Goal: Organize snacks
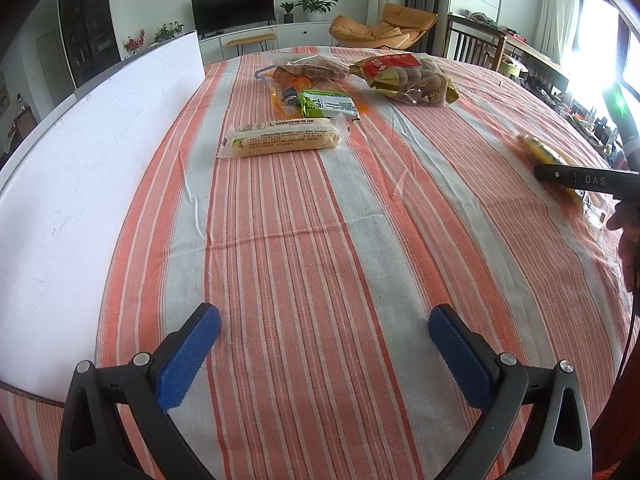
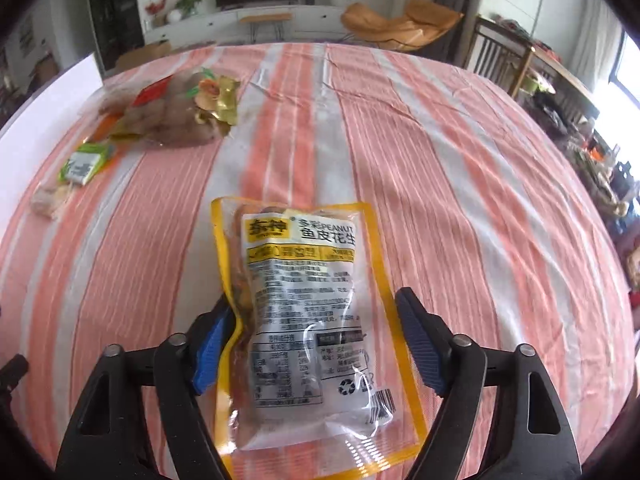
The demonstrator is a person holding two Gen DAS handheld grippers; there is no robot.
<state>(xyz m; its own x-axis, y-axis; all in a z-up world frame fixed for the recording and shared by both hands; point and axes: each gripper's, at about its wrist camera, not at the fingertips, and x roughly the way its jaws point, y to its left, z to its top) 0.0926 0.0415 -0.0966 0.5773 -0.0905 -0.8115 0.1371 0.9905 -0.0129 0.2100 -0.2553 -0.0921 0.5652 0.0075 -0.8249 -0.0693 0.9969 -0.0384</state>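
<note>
A yellow-edged peanut packet (image 2: 308, 300) sits lengthwise between the fingers of my right gripper (image 2: 316, 344). Its left edge is buckled against the left pad and its right edge meets the right pad, so the gripper is shut on it. In the left wrist view the same packet (image 1: 540, 150) shows at the far right, under the black body of the right gripper (image 1: 584, 180). My left gripper (image 1: 324, 344) stands open over the striped tablecloth (image 1: 320, 220) with nothing between its pads. Other snacks lie at the far side: a long pale bar (image 1: 280, 138) and a green packet (image 1: 328, 104).
A clear bag of brown snacks with a red label (image 1: 404, 78) and an orange-tinted bag (image 1: 304, 74) lie behind the green packet. A white board (image 1: 80, 160) runs along the table's left side. A person's hand (image 1: 628, 232) shows at the right edge.
</note>
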